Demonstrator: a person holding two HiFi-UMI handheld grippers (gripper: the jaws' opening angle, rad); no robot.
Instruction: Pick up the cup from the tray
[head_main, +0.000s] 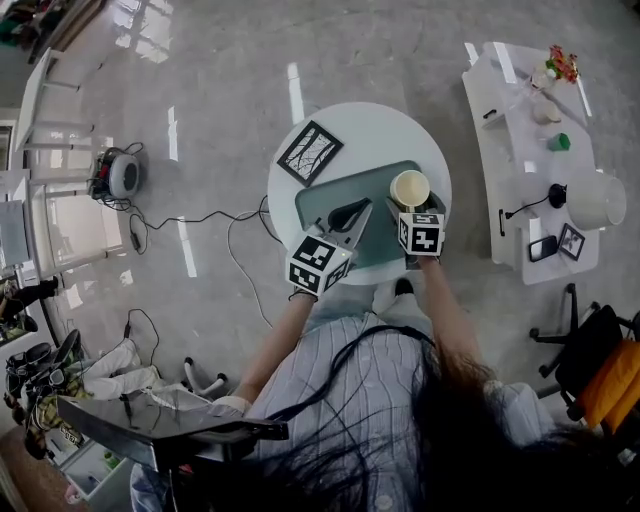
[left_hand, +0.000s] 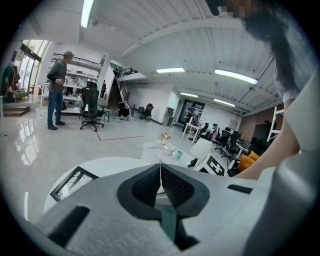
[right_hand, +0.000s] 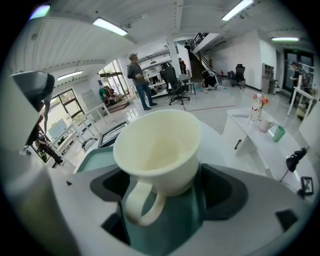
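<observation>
The cup (right_hand: 160, 150) stands upright on the tray's (head_main: 322, 200) far right part, on the round table (head_main: 380, 125). The right gripper (right_hand: 165, 190) has its jaws spread wide with the cup's body between the pads. The handle points back toward the gripper, clear of both pads. The right pad may already brush the wall; I cannot tell.

The left gripper (left_hand: 161, 180) is closed on nothing, above the tray's near left.

The cup looks like glazed ceramic, so probably stiff, light, smooth and breakable. Its wall tapers downward and pads could slide on it. A firm, even squeeze across the mid-body, below the flared rim, seems best.
</observation>
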